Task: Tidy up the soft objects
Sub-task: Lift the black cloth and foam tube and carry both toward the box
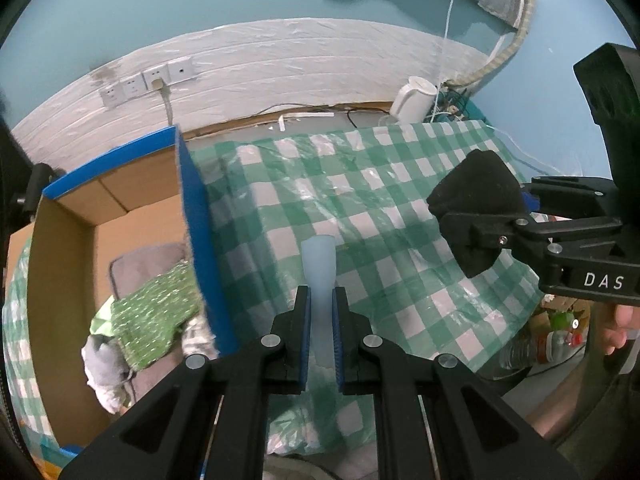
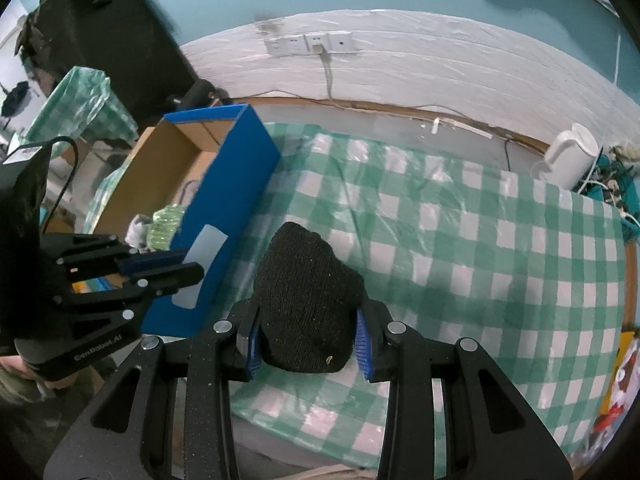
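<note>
My left gripper is shut on a thin pale blue translucent soft strip that sticks out past its blue pads, above the checked cloth beside the box. The same strip shows in the right wrist view, held by the left gripper in front of the blue box wall. My right gripper is shut on a black knitted item, lifted over the cloth; the black knitted item also appears at the right of the left wrist view. A blue-sided cardboard box holds a green speckled cloth and other soft pieces.
A green and white checked tablecloth covers the table. A white kettle and tangled cables sit at the far right corner. Wall sockets are behind. Bottles lie below the table's right edge. A person's hand grips the right tool.
</note>
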`<state>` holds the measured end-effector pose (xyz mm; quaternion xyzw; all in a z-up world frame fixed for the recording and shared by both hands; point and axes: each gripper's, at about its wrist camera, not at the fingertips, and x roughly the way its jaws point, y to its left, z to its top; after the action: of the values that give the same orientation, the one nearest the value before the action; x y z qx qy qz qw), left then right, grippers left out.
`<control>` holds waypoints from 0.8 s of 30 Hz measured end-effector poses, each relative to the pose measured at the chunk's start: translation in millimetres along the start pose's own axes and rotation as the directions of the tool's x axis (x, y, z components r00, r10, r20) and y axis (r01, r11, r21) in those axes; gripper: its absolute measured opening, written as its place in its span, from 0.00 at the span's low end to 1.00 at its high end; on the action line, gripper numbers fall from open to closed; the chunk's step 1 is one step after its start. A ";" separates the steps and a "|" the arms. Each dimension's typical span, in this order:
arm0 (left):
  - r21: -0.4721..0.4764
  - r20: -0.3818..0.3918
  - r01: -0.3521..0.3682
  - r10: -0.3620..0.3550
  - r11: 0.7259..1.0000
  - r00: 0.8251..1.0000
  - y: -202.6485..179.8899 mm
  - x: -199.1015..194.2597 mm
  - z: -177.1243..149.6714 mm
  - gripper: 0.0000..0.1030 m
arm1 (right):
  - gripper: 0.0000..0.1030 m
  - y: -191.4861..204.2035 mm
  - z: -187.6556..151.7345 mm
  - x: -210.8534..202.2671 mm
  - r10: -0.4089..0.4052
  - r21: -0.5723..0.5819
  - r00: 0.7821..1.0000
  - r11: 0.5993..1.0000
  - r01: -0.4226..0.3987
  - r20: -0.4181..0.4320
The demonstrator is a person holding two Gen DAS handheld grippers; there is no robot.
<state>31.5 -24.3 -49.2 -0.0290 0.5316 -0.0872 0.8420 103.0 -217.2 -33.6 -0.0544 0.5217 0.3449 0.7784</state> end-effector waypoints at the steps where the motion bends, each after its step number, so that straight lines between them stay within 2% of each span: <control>1: -0.005 0.002 -0.001 0.001 1.000 1.000 2.6 -1.8 -1.2 0.10 | 0.34 3.5 1.8 0.7 0.005 -0.002 1.000 1.000 -0.005 0.000; 24: -0.142 0.077 -0.028 0.040 0.989 0.996 77.1 -47.5 -27.7 0.10 | 0.34 96.0 40.3 39.7 0.050 -0.130 0.998 0.990 -0.056 -0.046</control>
<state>-4.4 61.1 -29.8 -0.0827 0.5027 -0.0338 0.8598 85.8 -107.6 -22.7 -0.0990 0.5158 0.3976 0.7524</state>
